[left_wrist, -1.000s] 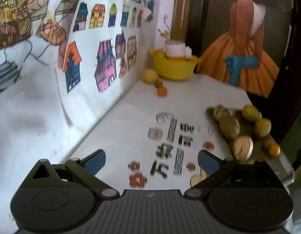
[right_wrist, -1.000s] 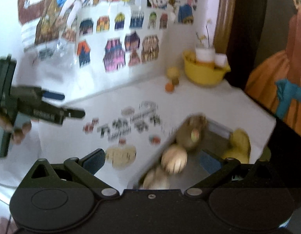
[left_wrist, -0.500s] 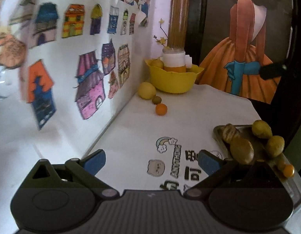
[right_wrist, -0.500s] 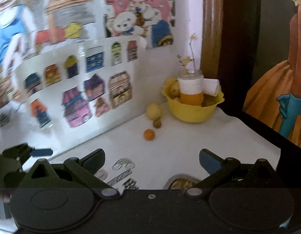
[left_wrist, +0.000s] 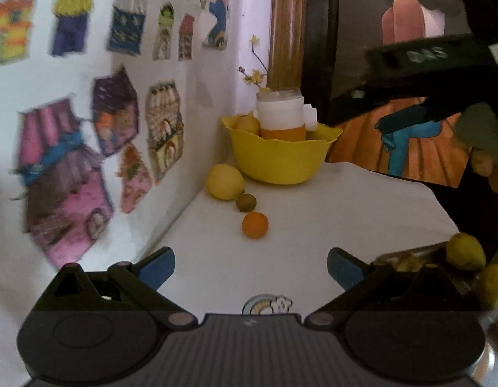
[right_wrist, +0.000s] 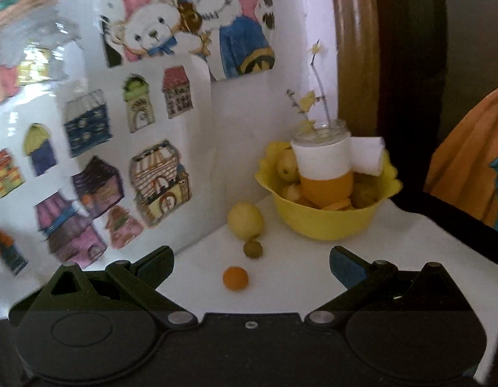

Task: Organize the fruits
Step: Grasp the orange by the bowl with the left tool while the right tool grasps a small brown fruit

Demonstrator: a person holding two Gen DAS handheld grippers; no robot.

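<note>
- Both grippers point toward the yellow bowl (left_wrist: 278, 158) in the table's far corner. The left gripper (left_wrist: 250, 266) has its blue-padded fingers spread wide with nothing between them, and the right gripper (right_wrist: 251, 262) is spread the same way, also empty.
- Inside the yellow bowl stand a jar (right_wrist: 324, 167) wrapped in white and orange with a thin sprig rising from it, and several yellowish fruits around it.
- Just in front of the bowl, toward the wall of house drawings (right_wrist: 87, 167), a yellow fruit (left_wrist: 225, 181) lies on the white table (left_wrist: 329, 225).
- A small green fruit (left_wrist: 246, 202) sits just beside the yellow one, further out from the bowl.
- A small orange fruit (left_wrist: 255, 224) comes next in the same line, farthest from the bowl of the three and nearest both grippers.
- Well apart from the bowl, at the right edge of the left wrist view, a metal tray (left_wrist: 407, 253) holds more yellow-green fruits (left_wrist: 465, 251).
- Above that tray, the right gripper shows as a dark blurred shape.
</note>
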